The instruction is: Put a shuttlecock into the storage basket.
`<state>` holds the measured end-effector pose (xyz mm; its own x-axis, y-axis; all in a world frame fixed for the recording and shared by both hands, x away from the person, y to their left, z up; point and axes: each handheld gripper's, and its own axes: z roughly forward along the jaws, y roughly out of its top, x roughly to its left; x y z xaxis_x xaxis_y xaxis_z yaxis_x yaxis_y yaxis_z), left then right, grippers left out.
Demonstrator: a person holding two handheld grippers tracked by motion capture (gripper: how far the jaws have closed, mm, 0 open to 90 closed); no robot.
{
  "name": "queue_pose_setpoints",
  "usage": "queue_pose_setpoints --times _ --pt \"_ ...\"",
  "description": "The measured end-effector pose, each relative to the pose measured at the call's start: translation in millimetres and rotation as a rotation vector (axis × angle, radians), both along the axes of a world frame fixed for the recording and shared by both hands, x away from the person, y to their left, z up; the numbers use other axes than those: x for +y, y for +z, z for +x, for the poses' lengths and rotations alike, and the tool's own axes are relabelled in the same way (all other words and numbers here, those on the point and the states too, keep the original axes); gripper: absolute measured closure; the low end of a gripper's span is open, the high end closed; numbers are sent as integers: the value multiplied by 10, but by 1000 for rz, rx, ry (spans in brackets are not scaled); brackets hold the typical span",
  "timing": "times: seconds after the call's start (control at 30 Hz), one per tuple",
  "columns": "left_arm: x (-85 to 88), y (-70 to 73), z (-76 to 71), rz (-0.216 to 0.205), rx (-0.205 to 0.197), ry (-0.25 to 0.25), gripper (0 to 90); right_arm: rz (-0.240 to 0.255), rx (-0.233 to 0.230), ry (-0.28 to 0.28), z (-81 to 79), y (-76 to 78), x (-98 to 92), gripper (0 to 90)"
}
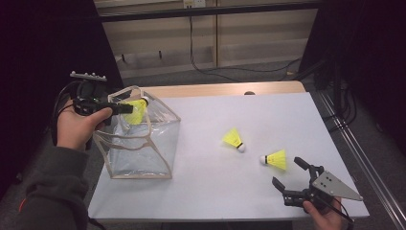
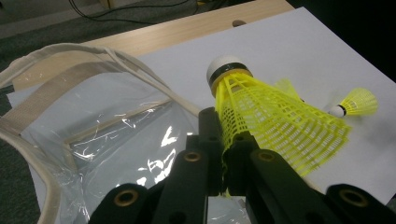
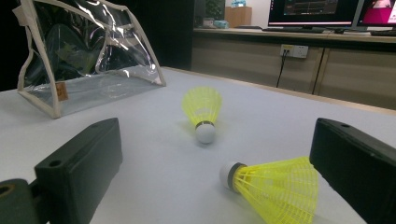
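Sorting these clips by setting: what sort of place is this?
Probably an office or lab workspace. Computer monitors stand on a long counter with a wall socket, cables trail over the floor, and the white table looks set up for recording.

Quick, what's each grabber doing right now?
Left gripper: shut on a yellow shuttlecock, above the clear bag.
Right gripper: open, holding nothing, jaws either side of another shuttlecock on the table.

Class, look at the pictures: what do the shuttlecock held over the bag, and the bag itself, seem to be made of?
Shuttlecock: likely plastic, its yellow skirt a moulded mesh; the white cap's material is unclear.
Bag: apparently clear glossy plastic film, wrinkled with glare, edged in what looks like beige woven tape.
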<state>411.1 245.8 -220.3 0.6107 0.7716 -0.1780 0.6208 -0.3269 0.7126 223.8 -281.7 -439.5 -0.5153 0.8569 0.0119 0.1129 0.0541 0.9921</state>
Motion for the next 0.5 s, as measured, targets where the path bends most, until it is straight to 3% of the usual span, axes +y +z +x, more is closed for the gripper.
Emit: queue_pose_setpoints --times 0.5 --pt "73 2 5 -2 -8 31 884 0 0 1 0 1 2 23"
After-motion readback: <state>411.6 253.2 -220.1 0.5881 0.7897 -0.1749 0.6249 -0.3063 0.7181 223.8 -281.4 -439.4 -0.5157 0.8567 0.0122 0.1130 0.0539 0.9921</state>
